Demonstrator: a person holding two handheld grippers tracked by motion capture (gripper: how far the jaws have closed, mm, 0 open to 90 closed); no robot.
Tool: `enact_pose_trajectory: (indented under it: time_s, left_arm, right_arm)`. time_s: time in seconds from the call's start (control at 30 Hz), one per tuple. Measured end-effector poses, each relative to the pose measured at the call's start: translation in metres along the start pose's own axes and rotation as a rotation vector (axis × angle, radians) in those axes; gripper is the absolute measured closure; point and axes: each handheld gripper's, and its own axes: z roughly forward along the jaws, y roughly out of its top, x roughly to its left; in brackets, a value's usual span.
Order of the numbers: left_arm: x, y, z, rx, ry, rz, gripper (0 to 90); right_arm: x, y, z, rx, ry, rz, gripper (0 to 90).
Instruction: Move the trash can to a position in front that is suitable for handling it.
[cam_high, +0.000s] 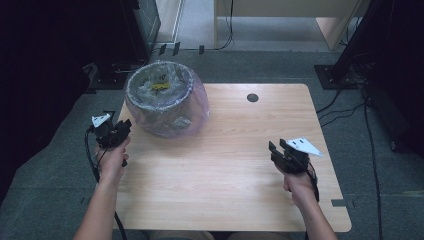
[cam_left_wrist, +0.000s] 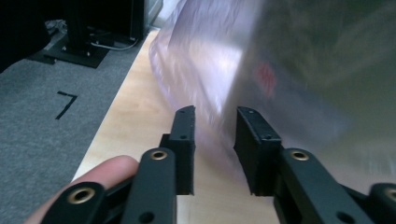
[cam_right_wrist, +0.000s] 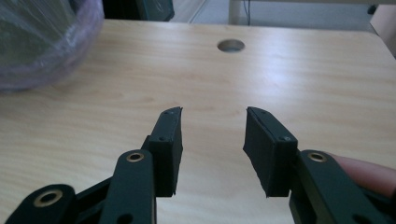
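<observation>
Round grey bin (cam_high: 160, 95) lined with a clear purplish plastic bag (cam_high: 192, 112), standing upright at the far left corner of the worktop (cam_high: 230, 165), mouth facing up. Bag film folded over the rim and ballooning loosely down the outside; crinkled, shiny. Something yellow (cam_high: 160, 86) lies inside, too small to identify. Round body, so no long axis along the worktop.

Left gripper (cam_high: 120, 129) at the left edge, just beside the bin, jaws aimed toward it and parted narrowly, nothing between them. In the left gripper view the bag wall (cam_left_wrist: 210, 70) is close ahead of the tips, blurred; contact cannot be told. Left hand (cam_high: 112, 160) wraps the handle, forearm coming in from the near edge.

Right gripper (cam_high: 280, 150) near the right edge, well apart from the bin, jaws spread wide over bare wood and holding nothing. Right hand (cam_high: 297, 185) grips from below.

Cable hole (cam_high: 252, 97) near the far edge.
</observation>
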Motion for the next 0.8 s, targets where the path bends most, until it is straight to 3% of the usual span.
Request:
enact_pose_trajectory:
  time_s: [0.13,0.3,0.43,0.5,0.6,0.67,0.8]
  left_arm:
    - [-0.001,0.008,0.009,-0.014,-0.016,-0.032,74.9]
    - [0.0,0.021,0.021,-0.018,-0.043,-0.049,78.2]
    - [-0.003,0.026,0.028,-0.008,-0.055,-0.037,78.5]
    - [-0.009,0.026,0.032,-0.002,-0.069,-0.007,78.7]
    - [-0.013,0.025,0.033,-0.004,-0.084,-0.006,78.7]
    - [-0.016,0.025,0.033,-0.004,-0.096,-0.015,80.9]
    - [-0.023,0.022,0.03,-0.005,-0.127,-0.004,82.0]
  right_arm:
    - [0.011,0.015,0.014,-0.009,0.028,-0.004,60.3]
    - [0.033,0.039,0.045,-0.005,0.075,0.003,63.2]
    - [0.051,0.053,0.068,-0.004,0.09,-0.005,63.7]
    - [0.061,0.06,0.081,0.003,0.091,-0.024,63.7]
    - [0.072,0.066,0.095,0.005,0.084,-0.043,63.7]
    - [0.089,0.075,0.115,0.018,0.086,-0.067,63.7]
    - [0.104,0.081,0.132,0.023,0.093,-0.076,63.6]
